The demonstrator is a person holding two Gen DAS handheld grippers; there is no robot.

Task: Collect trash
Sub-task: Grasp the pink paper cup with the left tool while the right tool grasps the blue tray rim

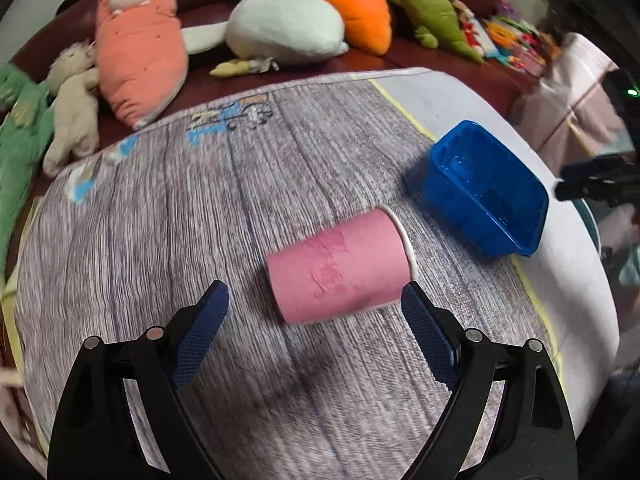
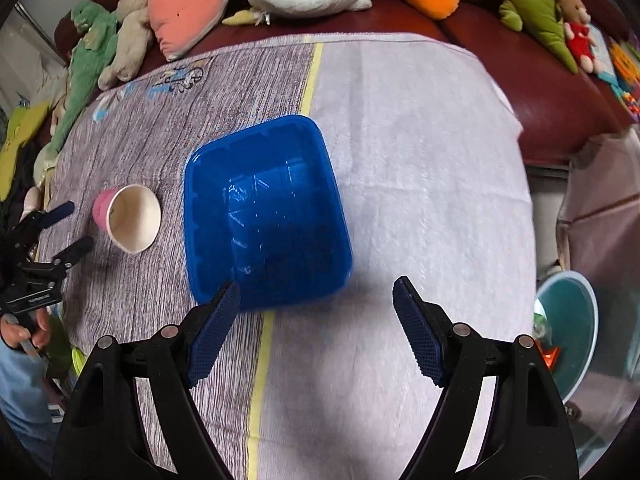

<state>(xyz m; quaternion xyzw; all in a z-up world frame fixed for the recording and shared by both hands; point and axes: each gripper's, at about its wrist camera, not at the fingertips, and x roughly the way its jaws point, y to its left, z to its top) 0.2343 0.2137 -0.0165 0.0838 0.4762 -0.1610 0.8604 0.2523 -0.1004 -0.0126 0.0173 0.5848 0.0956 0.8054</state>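
A pink paper cup (image 1: 340, 268) lies on its side on the cloth-covered table, its white rim turned toward a blue plastic tub (image 1: 486, 190). My left gripper (image 1: 314, 300) hovers open just short of the cup, whose closed end sits between the fingertips without touching them. In the right wrist view the blue tub (image 2: 264, 212) stands empty, mouth up, with my right gripper (image 2: 316, 296) open at its near edge. The cup (image 2: 128, 218) shows its white inside at the left, with the left gripper (image 2: 70, 226) beside it, held by a hand.
Plush toys, among them a pink carrot (image 1: 136, 44), a white goose (image 1: 280, 26) and an orange carrot (image 1: 356, 8), line a dark red sofa (image 2: 540, 92) behind the table. A teal bin (image 2: 568, 328) stands on the floor past the table's right edge.
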